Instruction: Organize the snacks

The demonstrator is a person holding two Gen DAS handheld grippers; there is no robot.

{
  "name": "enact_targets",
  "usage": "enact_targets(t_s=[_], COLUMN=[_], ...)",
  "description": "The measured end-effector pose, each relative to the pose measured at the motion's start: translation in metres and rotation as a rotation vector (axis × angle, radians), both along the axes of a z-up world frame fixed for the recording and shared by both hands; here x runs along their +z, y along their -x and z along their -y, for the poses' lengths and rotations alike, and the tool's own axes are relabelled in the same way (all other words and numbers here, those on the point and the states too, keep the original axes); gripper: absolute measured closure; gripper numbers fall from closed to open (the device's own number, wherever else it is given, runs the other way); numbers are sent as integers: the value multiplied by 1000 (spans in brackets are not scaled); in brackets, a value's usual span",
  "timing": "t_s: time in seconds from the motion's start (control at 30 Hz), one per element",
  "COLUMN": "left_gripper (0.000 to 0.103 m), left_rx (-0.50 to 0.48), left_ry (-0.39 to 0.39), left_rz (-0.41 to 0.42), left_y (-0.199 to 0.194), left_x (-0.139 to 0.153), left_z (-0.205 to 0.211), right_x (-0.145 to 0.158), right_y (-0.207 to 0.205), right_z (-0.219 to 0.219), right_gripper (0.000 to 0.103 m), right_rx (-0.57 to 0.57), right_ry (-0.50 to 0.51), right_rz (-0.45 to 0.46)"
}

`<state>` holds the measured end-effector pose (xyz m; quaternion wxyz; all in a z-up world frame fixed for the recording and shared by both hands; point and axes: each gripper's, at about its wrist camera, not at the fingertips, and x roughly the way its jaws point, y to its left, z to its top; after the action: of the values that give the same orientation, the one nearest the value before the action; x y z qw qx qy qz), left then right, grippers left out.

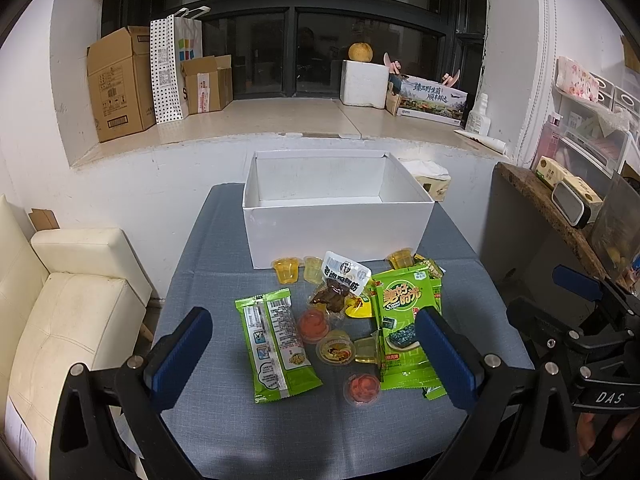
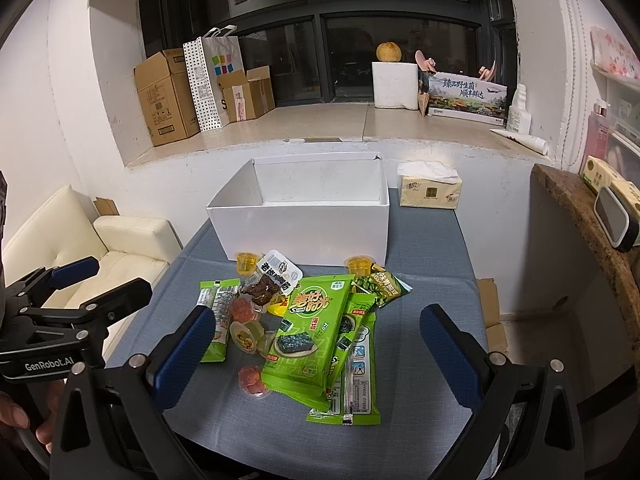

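Observation:
A white open box [image 1: 338,232] [image 2: 304,226] stands empty at the far side of the blue-grey table [image 1: 208,280] [image 2: 432,264]. In front of it lie green seaweed packets [image 1: 404,320] [image 2: 308,336], a green packet face down [image 1: 276,344], a meat snack pouch [image 1: 340,284] [image 2: 272,278], and several jelly cups, yellow [image 1: 286,270] [image 2: 360,265] and red [image 1: 363,389] [image 2: 252,379]. My left gripper [image 1: 316,360] is open above the snacks, holding nothing. My right gripper [image 2: 320,354] is open above the seaweed packets, holding nothing.
A tissue pack [image 2: 430,190] sits right of the box. A cream sofa [image 1: 72,320] stands left of the table, a dark counter [image 2: 580,216] on the right. The window ledge [image 2: 320,124] behind holds cardboard boxes and bags.

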<state>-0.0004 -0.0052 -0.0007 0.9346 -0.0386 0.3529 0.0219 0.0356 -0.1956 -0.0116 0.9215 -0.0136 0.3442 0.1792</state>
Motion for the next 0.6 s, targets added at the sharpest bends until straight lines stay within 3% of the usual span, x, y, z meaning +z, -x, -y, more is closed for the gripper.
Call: enact_targets(t_s=[0.6], left_gripper=[0], left_rx=[-6], left_ry=[4], left_rz=[-2], left_y=[0], left_x=[-2], left_z=[2], right_x=[0], right_y=[0], right_z=[-1], right_gripper=[0], right_rx=[1], right_ry=[3], right_rz=[-2])
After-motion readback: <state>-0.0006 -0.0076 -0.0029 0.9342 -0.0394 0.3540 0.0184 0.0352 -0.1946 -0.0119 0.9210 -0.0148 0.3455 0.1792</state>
